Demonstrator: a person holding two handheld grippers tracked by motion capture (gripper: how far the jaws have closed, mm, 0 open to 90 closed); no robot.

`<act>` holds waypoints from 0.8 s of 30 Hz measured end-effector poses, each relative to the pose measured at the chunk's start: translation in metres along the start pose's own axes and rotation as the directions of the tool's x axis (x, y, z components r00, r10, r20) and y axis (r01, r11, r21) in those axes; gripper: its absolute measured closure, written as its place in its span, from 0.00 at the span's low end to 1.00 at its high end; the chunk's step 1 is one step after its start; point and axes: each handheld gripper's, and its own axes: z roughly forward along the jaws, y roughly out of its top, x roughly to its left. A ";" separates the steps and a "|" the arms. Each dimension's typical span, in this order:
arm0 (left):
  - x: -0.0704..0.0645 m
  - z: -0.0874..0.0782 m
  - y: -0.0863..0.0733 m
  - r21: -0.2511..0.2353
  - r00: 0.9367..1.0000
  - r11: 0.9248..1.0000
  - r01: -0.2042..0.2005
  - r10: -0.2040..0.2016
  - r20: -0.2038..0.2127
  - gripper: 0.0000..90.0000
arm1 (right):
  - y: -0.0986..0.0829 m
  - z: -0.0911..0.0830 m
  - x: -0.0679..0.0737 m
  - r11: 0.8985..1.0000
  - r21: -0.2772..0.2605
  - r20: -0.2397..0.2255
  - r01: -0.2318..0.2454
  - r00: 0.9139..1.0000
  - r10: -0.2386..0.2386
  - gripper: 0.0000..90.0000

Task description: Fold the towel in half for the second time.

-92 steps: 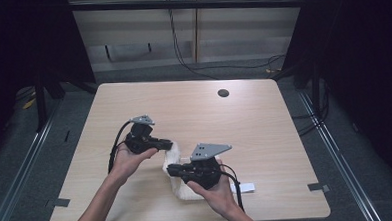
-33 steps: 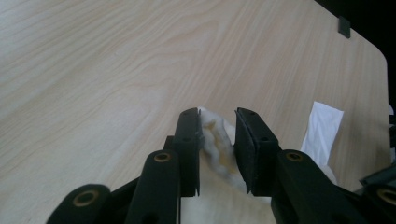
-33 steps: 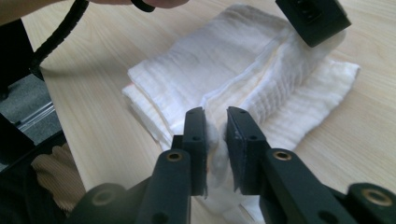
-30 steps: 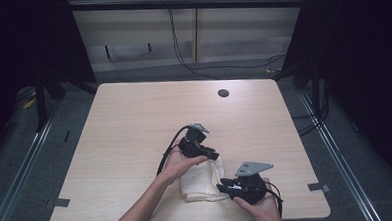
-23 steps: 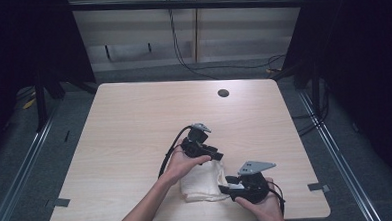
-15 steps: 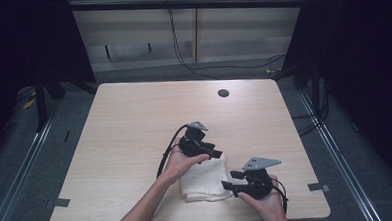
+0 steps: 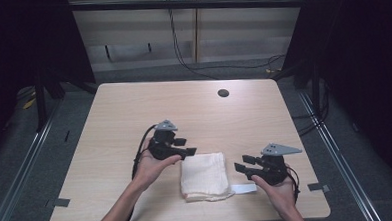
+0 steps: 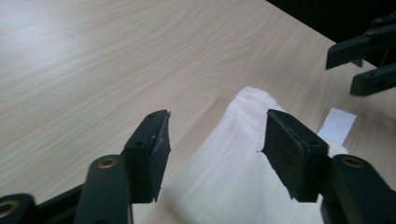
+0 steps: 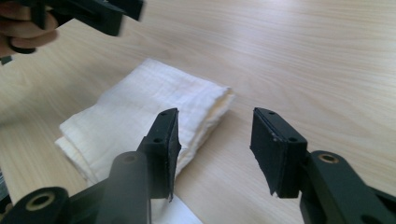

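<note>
Folded cream cloth (image 7: 204,175) lying flat on the wooden table (image 7: 114,114), toward the near edge, roughly midway between the two hands. Folded into a neat squarish stack, layered edges visible from the right gripper view (image 9: 140,121). Small white tag (image 7: 243,189) poking out at the cloth's near right corner, flat on the table.

Left gripper (image 7: 190,151) sitting just off the cloth's far left corner, held in the person's left hand (image 7: 151,167), jaws pointing right toward the cloth. Jaws spread wide, nothing between them. From the left gripper view (image 8: 215,140), cloth (image 8: 243,172) right under and ahead of the open jaws, apparently hovering above it rather than touching, though hard to be sure.

Right gripper (image 7: 240,168) off the cloth's right edge, near but apart, held in the right hand (image 7: 282,194), jaws pointing left at the cloth. Also wide open and empty. In the right gripper view (image 9: 212,149), left jaw lined up over the cloth's edge, right jaw over bare table. Other gripper (image 9: 100,14) blurry at the top left there, with a bit of hand.

Grey three-cornered plates on top of both grippers, cables trailing back toward the person. Small dark round hole (image 7: 223,93) in the table at the far side, well away from everything.
</note>
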 end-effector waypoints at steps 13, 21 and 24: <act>0.034 -0.072 -0.052 -0.006 0.988 0.999 0.044 -0.044 -0.148 0.35 | -0.008 -0.018 -0.020 1.000 0.009 0.062 -0.011 0.998 0.011 0.54; 0.030 -0.104 -0.082 -0.034 0.973 0.993 0.114 -0.118 -0.197 0.34 | -0.023 -0.032 -0.031 0.999 0.019 0.078 -0.036 0.996 0.035 0.52; 0.024 -0.113 -0.094 -0.024 0.970 0.993 0.119 -0.122 -0.211 0.33 | -0.027 -0.042 -0.037 0.999 0.003 0.096 -0.051 0.994 0.050 0.52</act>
